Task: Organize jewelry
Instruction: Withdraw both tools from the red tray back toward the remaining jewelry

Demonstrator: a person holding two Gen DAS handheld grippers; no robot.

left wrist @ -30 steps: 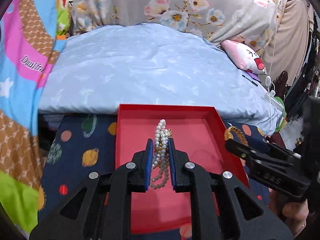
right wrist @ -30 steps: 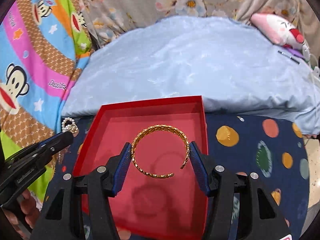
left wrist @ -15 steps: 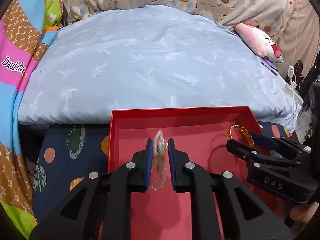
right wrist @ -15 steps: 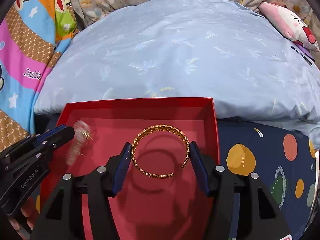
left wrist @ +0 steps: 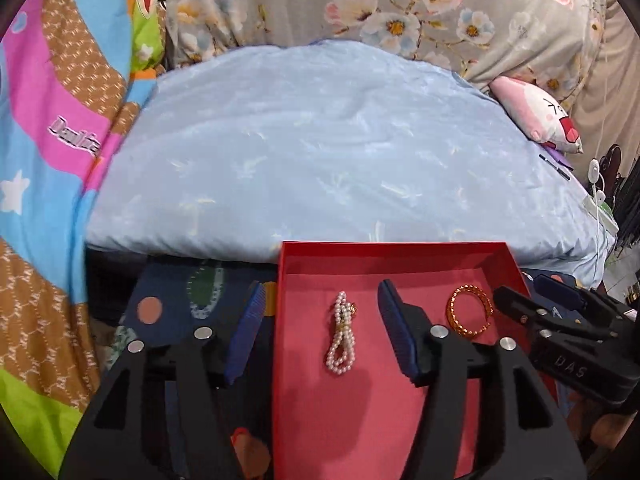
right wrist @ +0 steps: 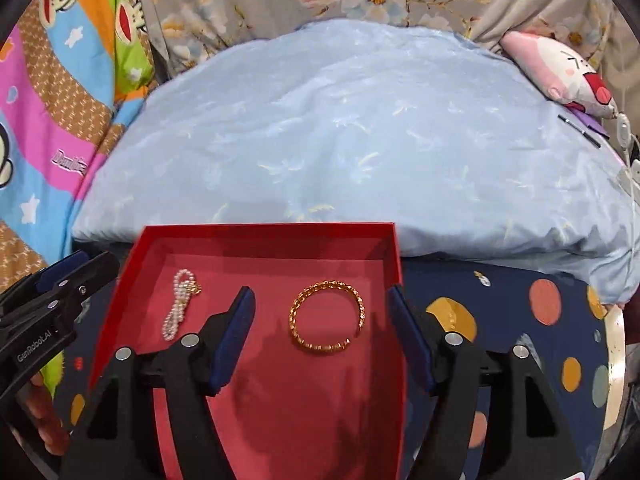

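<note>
While both grippers, left (left wrist: 320, 332) and right (right wrist: 320, 332), are gaping wide and empty, the pearl bracelet (left wrist: 341, 334) and gold bangle (right wrist: 327, 317) are lying apart in the red box (right wrist: 264, 236), seemingly finishing the task.

Box walls (right wrist: 394, 252) around jewelry

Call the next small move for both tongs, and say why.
Probably lift both tongs straight up and back out of the red box. Left tongs and right tongs are open, and the pearl bracelet and gold bangle lie loose on the box floor, apart from each other and the blue pads. A straight retreat avoids nudging either.
</note>
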